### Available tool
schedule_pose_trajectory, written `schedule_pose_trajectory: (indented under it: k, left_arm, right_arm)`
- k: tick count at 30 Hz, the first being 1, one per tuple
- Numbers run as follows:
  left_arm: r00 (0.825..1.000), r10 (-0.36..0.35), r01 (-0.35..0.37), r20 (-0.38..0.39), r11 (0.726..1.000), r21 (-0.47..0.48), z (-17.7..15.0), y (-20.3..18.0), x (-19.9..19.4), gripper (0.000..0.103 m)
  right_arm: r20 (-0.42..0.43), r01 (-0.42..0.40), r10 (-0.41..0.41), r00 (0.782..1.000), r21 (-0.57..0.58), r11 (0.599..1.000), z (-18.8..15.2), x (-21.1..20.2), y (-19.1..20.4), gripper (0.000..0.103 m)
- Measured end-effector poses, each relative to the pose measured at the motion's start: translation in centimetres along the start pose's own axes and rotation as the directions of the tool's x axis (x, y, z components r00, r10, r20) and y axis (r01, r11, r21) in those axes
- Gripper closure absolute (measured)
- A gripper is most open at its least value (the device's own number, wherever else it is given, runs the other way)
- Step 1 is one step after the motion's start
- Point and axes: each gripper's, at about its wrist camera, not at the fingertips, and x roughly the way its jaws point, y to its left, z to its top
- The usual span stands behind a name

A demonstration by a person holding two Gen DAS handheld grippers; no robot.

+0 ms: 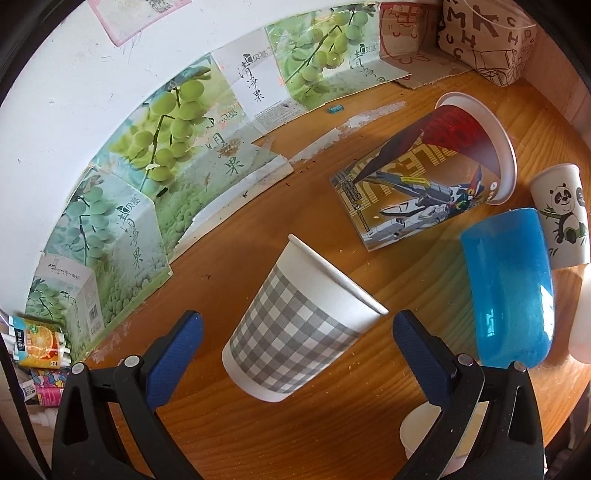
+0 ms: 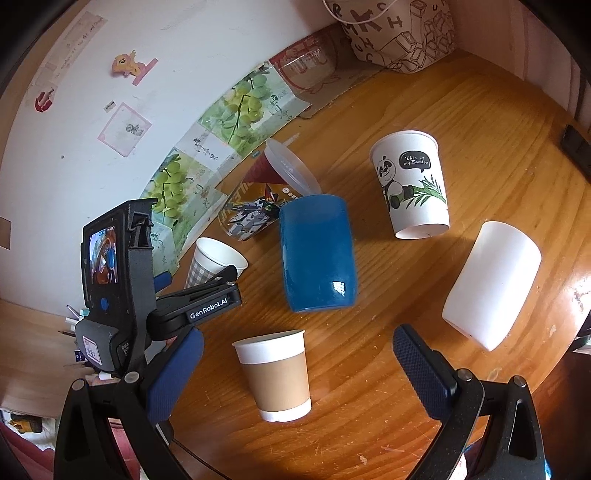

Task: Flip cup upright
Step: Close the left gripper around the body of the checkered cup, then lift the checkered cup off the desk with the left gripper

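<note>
A grey-checked paper cup (image 1: 295,325) stands upright on the wooden table (image 1: 258,424), rim up; it also shows in the right wrist view (image 2: 210,264). My left gripper (image 1: 297,328) is open, its blue pads on either side of the cup and apart from it. My right gripper (image 2: 297,350) is open and empty above a brown-sleeved paper cup (image 2: 275,374) that stands upright. A blue cup (image 2: 317,253), a panda cup (image 2: 412,182) and a white cup (image 2: 491,284) stand upside down. The blue cup (image 1: 508,288) and panda cup (image 1: 561,218) also show in the left wrist view.
A clear cup with a robot picture (image 1: 424,166) lies on its side behind the blue cup. Grape-printed cartons (image 1: 166,147) line the wall. A lettered paper bag (image 2: 395,33) stands at the back right. The left gripper's body (image 2: 147,288) sits left of the right gripper.
</note>
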Motion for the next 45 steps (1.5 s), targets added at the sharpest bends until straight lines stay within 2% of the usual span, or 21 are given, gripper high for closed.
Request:
schedule_pose_trajectory:
  k: [3, 7, 15, 22, 30, 38, 45]
  left_arm:
    - [1.0, 0.016, -0.016, 0.01, 1.0, -0.002, 0.2, 0.1, 0.2, 0.001]
    - [1.0, 0.0, 0.0, 0.003, 1.0, -0.01, 0.3, 0.3, 0.6, 0.002]
    - [1.0, -0.021, 0.021, -0.014, 1.0, -0.005, 0.3, 0.3, 1.2, 0.023]
    - [0.999, -0.037, 0.037, -0.019, 0.999, -0.021, 0.2, 0.7, 1.2, 0.025]
    - [0.999, -0.025, 0.024, -0.03, 0.999, -0.042, -0.1, 1.2, 0.7, 0.03]
    - [1.0, -0.006, 0.006, -0.005, 0.998, -0.069, -0.5, 1.7, -1.1, 0.032]
    - [1.0, 0.001, -0.002, -0.004, 0.992, -0.13, -1.4, 2.3, -3.4, 0.033]
  right_arm:
    - [0.002, 0.006, -0.006, 1.0, 0.0, 1.0, -0.1, 0.0, 0.1, 0.0]
    - [-0.002, 0.011, -0.011, 1.0, 0.01, 1.0, -0.2, 0.0, -0.1, 0.0]
    - [-0.008, 0.018, -0.018, 1.0, 0.018, 1.0, -0.2, 0.0, -0.3, 0.0]
    - [-0.017, 0.013, -0.013, 1.0, 0.022, 1.0, -0.5, 0.1, -0.3, 0.0]
    - [-0.017, 0.01, -0.01, 1.0, 0.018, 1.0, -0.6, -0.3, -0.3, 0.0]
    - [-0.035, -0.008, 0.008, 0.999, -0.018, 1.0, -0.8, -0.6, -0.1, 0.0]
    - [-0.065, -0.031, 0.026, 0.998, -0.074, 0.997, -1.1, -1.3, 0.0, 0.0]
